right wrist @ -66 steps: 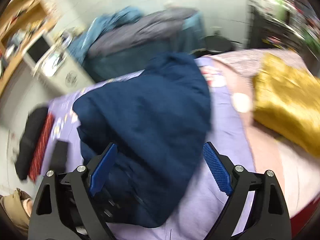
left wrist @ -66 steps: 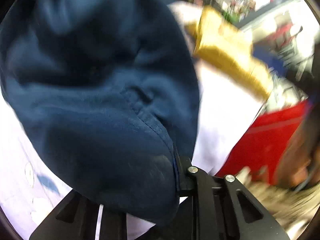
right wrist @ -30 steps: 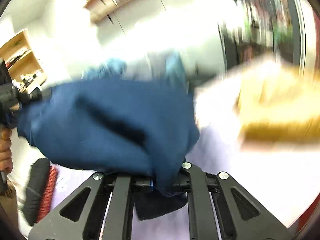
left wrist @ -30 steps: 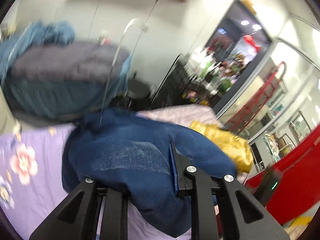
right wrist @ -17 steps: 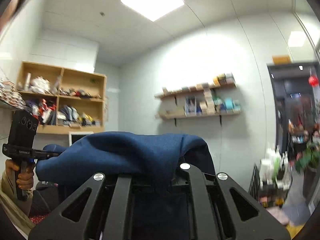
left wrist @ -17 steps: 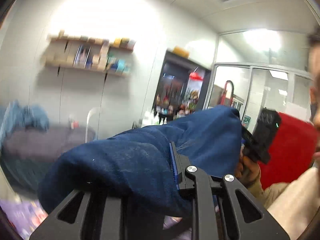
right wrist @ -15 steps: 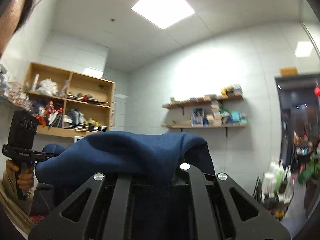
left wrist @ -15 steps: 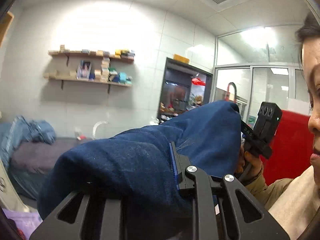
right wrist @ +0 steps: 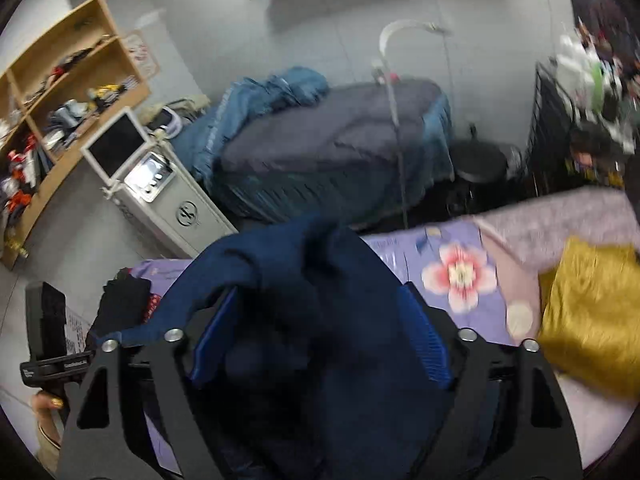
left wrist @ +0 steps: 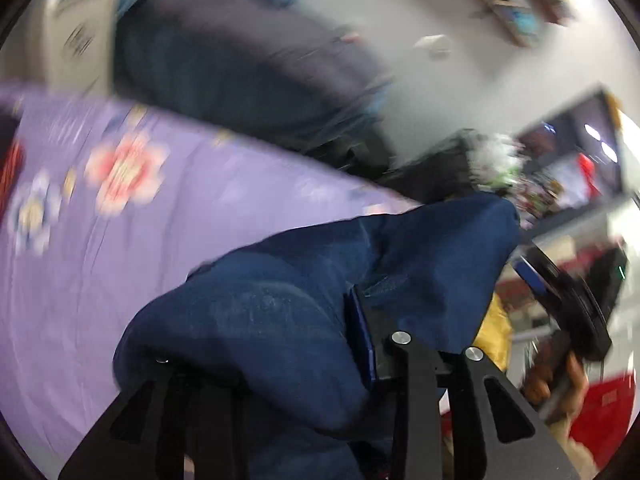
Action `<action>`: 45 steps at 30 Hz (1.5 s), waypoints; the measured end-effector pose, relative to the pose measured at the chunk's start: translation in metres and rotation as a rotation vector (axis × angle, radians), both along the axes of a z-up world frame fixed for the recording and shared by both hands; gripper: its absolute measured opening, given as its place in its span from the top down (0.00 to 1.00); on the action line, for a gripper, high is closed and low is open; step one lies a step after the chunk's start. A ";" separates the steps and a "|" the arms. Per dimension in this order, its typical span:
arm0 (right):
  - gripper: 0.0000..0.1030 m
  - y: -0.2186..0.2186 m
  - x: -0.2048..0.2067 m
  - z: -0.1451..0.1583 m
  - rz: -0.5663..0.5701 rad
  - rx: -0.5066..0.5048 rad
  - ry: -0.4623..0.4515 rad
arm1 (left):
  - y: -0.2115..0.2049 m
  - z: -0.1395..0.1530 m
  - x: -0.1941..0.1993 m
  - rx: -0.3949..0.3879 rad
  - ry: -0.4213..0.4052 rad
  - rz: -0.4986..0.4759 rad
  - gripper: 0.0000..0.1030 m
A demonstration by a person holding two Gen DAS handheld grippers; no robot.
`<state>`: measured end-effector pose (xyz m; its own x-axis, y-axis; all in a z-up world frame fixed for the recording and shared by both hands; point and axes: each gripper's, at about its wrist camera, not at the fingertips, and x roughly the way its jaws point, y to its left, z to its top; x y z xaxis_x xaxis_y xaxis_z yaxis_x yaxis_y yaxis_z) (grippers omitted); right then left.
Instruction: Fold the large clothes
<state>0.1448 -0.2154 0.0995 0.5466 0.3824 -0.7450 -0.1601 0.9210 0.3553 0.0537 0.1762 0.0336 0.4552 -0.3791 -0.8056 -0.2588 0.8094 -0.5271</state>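
Left wrist view: left gripper (left wrist: 280, 340) clamped narrow on a navy garment (left wrist: 304, 320), cloth bunched over both fingers and hiding the left one; blue pad of the right finger (left wrist: 362, 344) pressed against the fabric. Garment held up above a purple floral bedsheet (left wrist: 120, 208), stretching right toward the right gripper (left wrist: 560, 300), seen blurred at far right in a hand (left wrist: 556, 384). Yellow cushion (left wrist: 496, 340) peeking out behind the cloth on the right. Dark blue-grey heap of bedding (left wrist: 240, 64) at the far side, heavily blurred. Right wrist view: right gripper (right wrist: 320, 336) spread wide, both blue pads (right wrist: 424, 344) visible, garment (right wrist: 320, 280) draped loosely between and over them, not pinched. One corner of the cloth running left and near toward the left gripper (right wrist: 44, 344), whose handle shows at the lower left edge. Bedsheet (right wrist: 460, 272) with pink flower under and right of the cloth, cushion (right wrist: 588, 312) at right on it. Bedding (right wrist: 328, 148) far centre, grey cabinet (right wrist: 168, 196) and wooden shelf (right wrist: 68, 92) far left.
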 end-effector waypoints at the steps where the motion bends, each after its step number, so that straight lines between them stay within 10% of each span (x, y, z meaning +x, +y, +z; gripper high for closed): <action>1: 0.21 -0.002 0.001 -0.038 -0.024 -0.026 0.073 | 0.009 -0.033 0.000 -0.017 0.070 0.034 0.65; 6: 0.21 -0.020 -0.034 -0.144 -0.066 -0.068 0.269 | 0.048 -0.110 -0.028 0.109 0.181 0.158 0.49; 11: 0.21 -0.041 -0.088 -0.173 -0.044 -0.170 0.335 | 0.085 -0.091 -0.058 0.283 0.154 0.235 0.31; 22: 0.21 0.011 -0.132 -0.196 0.214 -0.353 0.351 | -0.058 -0.105 -0.068 0.219 0.235 -0.165 0.13; 28: 0.21 0.015 -0.128 -0.206 0.203 -0.394 0.367 | -0.148 -0.133 -0.041 0.443 0.290 -0.435 0.13; 38: 0.21 -0.005 -0.129 -0.216 0.136 -0.359 0.435 | -0.100 -0.165 -0.062 0.413 0.402 -0.381 0.85; 45: 0.21 0.004 -0.131 -0.222 0.170 -0.373 0.428 | 0.060 -0.107 -0.051 0.780 0.371 -0.055 0.88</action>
<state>0.0142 -0.2115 -0.1227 0.1217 0.1079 -0.9867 -0.2303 0.9700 0.0777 0.0030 0.2361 -0.0733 0.1085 0.3296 -0.9379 -0.2536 0.9214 0.2945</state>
